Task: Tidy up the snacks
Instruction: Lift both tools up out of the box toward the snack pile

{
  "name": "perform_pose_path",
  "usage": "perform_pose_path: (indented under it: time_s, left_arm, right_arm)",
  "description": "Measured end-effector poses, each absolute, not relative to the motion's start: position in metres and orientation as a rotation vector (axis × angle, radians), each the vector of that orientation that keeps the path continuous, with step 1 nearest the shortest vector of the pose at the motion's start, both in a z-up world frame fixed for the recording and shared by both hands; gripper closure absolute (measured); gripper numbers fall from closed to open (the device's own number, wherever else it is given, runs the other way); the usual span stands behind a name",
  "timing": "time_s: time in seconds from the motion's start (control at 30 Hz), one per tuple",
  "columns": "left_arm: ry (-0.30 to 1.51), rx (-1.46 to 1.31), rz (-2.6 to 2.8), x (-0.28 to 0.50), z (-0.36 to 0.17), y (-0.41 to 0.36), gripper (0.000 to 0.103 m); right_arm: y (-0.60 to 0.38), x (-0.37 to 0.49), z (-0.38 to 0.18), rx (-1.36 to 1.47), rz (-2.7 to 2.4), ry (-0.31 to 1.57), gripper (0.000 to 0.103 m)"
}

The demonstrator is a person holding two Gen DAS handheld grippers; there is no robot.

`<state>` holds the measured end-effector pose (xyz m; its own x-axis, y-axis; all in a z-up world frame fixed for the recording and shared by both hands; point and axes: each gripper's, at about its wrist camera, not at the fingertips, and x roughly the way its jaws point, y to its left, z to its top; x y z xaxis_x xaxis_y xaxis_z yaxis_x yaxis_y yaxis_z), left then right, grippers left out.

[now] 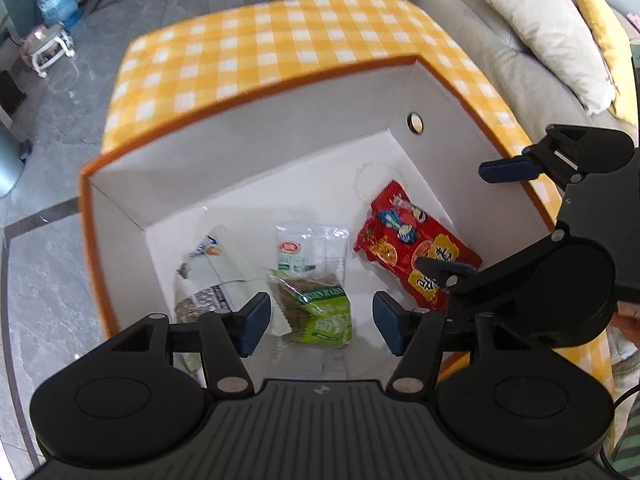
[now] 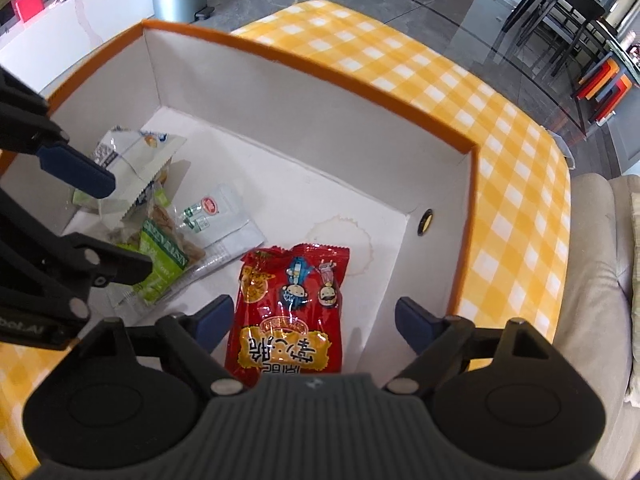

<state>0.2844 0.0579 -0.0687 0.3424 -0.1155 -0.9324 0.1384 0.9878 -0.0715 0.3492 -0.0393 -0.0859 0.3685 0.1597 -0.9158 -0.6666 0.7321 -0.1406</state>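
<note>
Below both grippers' spread, empty fingers, the box [image 1: 436, 92] already held the red packet [image 2: 292, 312], green pouch [image 1: 324, 312] and two pale packets; apparently little remained.

Matt white cardboard box [image 1: 256, 160], water-stained inside; glossy red foil packet [image 2: 292, 312]; clear crinkled plastic bags [image 1: 308, 252]; woven yellow check cloth [image 1: 280, 52]; polished stone floor [image 1: 44, 240]; matt black plastic grippers.

Bright daylight, glare on the floor [image 1: 48, 128], slight blur, strong fisheye bending at edges.
</note>
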Motion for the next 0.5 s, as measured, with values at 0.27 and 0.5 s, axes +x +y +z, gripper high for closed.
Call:
perform_pose_path:
  time_s: [0.27,0.5]
  left_arm:
    - [1.035,0.014,-0.111,0.251,-0.032,0.065,0.032]
    - [0.889,0.031,-0.079,0.214,-0.011,0.062,0.03]
  right_arm:
    - [-0.057,0.333,-0.046,-0.409,0.517,0.963,0.018]
    - [-0.076,0.298,-0.011,-0.264,0.47,0.847,0.018]
